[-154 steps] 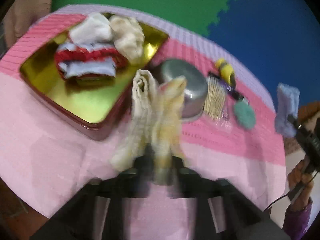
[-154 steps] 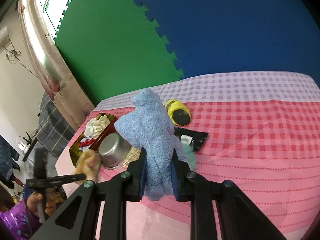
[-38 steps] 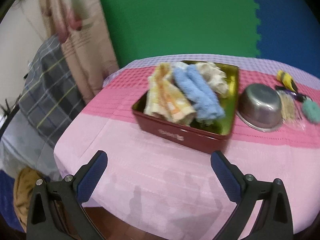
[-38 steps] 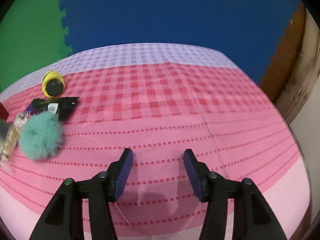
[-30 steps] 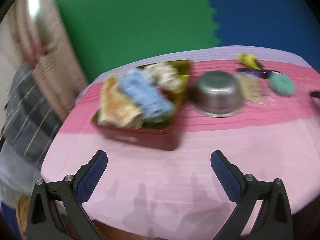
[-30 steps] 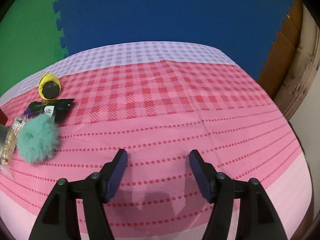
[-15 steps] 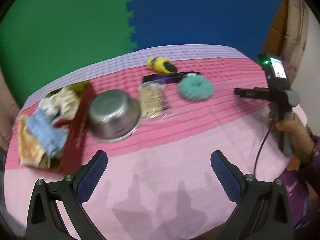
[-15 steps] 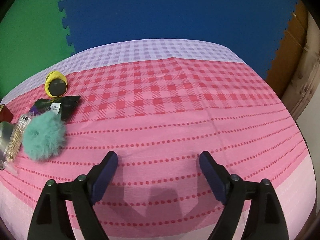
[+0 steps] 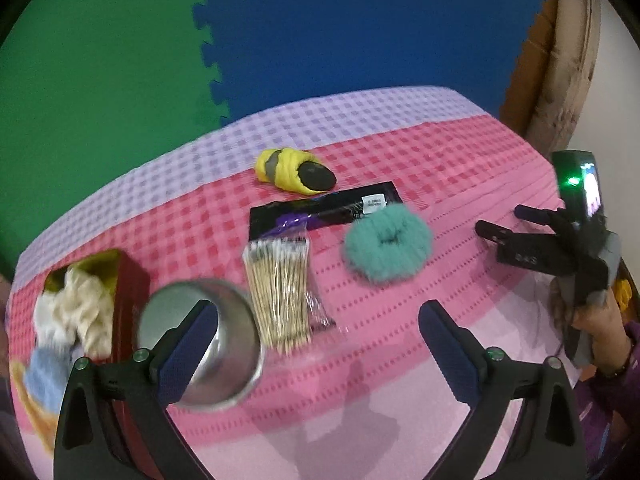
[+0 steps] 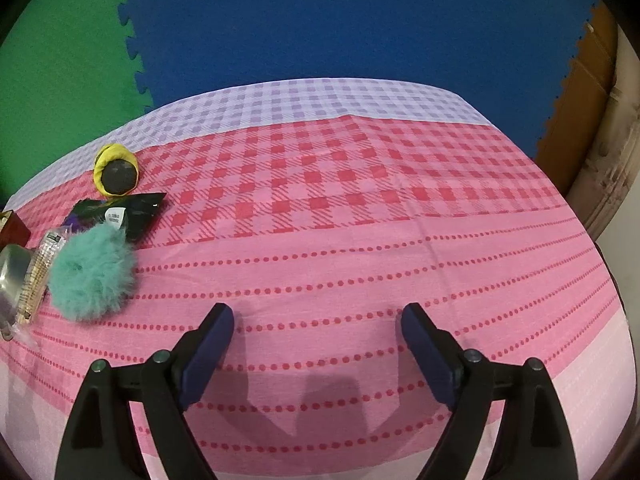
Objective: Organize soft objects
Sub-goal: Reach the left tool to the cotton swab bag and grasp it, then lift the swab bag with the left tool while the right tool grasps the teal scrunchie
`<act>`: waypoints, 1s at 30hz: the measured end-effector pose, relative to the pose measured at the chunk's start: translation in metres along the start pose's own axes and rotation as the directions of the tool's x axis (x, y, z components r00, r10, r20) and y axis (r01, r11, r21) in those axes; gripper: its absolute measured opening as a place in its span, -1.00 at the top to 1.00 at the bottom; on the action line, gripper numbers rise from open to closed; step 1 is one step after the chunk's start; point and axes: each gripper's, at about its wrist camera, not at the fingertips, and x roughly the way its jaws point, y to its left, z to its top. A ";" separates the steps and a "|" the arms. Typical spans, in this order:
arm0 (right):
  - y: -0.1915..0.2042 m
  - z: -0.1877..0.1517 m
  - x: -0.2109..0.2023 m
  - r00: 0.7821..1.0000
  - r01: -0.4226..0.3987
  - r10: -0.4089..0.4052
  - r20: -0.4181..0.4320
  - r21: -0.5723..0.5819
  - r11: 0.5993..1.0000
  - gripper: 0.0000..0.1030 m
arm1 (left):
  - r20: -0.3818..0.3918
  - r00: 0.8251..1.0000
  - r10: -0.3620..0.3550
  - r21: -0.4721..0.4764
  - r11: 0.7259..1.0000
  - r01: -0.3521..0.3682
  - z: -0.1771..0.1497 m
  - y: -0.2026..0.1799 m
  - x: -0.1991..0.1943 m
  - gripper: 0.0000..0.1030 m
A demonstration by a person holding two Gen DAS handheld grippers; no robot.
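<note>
Sorting mostly done | towels (image 9: 76,320) in tin (image 9: 130,288) | teal scrunchie (image 9: 388,242) left on table | left gripper (image 9: 316,344), right gripper (image 10: 316,348) spread wide, empty

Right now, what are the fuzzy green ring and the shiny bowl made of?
The fuzzy green ring looks like soft fluffy yarn or faux fur: wispy fibres all around. The shiny bowl looks like brushed metal, probably steel: grey, with a dull gleam.

left gripper (image 9: 320,344): fingers spread, empty | right gripper (image 10: 318,344): fingers spread, empty
</note>
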 end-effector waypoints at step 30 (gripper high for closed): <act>0.003 0.000 -0.002 0.999 -0.034 0.034 0.006 0.011 0.999 -0.76 | -0.225 0.970 -0.086 -0.019 0.996 0.084 0.030 0.030 0.110 0.52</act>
